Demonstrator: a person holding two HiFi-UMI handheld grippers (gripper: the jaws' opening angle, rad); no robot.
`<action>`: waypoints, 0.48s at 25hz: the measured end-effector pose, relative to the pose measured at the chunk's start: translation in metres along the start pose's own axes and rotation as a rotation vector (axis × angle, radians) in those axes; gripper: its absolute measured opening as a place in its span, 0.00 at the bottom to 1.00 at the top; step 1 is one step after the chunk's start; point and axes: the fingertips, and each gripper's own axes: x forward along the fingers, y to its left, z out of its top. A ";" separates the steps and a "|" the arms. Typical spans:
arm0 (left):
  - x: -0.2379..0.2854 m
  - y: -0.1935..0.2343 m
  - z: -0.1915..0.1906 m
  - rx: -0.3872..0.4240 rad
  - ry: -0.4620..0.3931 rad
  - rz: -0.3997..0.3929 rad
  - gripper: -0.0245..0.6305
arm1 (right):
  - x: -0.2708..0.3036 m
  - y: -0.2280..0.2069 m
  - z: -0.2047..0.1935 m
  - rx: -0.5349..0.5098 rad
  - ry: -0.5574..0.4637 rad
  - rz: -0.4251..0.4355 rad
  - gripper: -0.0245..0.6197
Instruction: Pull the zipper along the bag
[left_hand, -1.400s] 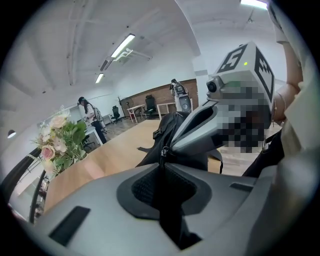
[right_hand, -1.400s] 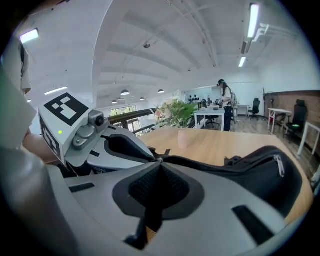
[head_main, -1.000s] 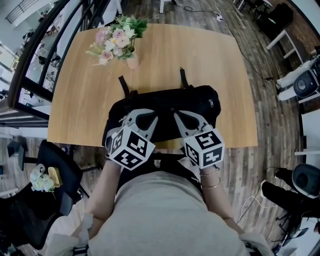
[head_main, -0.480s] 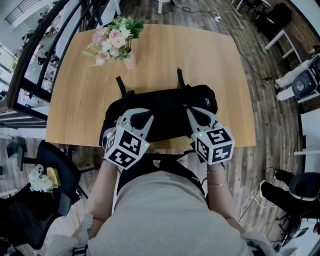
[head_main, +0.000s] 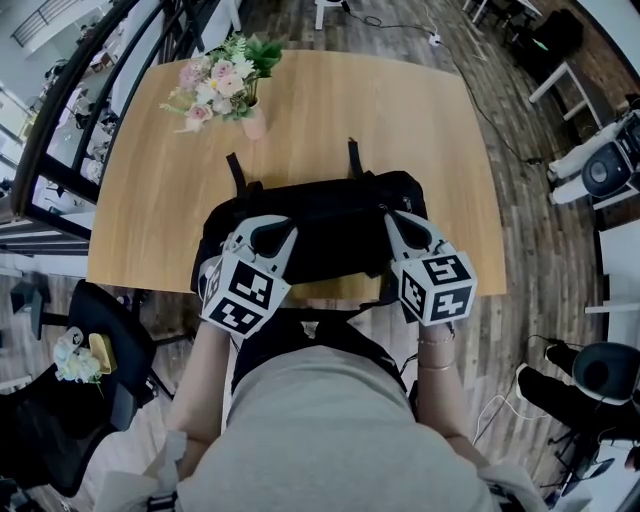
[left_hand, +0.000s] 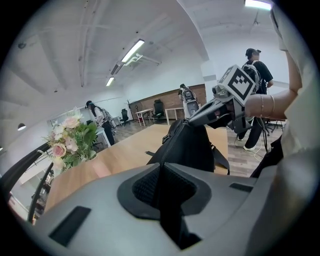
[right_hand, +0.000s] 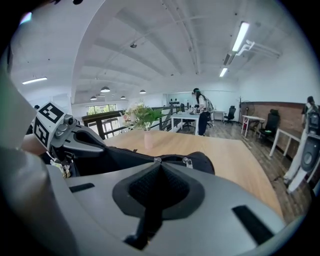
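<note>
The black bag (head_main: 335, 235) is laid along the near edge of the wooden table (head_main: 340, 110), and a vase of flowers (head_main: 222, 82) is set well apart at the far left. The left gripper (head_main: 262, 224) is clamped shut on the bag's fabric at its left end. The right gripper (head_main: 392, 214) is closed near the right end, its jaws pinched on a small metal zipper pull (right_hand: 157, 160).
</note>
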 end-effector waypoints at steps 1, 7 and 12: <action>0.000 0.001 0.000 -0.002 0.000 0.006 0.10 | -0.001 -0.004 0.000 -0.001 -0.001 -0.006 0.05; 0.000 0.005 -0.001 -0.015 0.002 0.033 0.10 | -0.005 -0.031 -0.001 0.006 -0.005 -0.049 0.05; 0.001 0.007 0.000 -0.022 0.005 0.051 0.10 | -0.003 -0.033 -0.001 0.016 -0.009 -0.039 0.05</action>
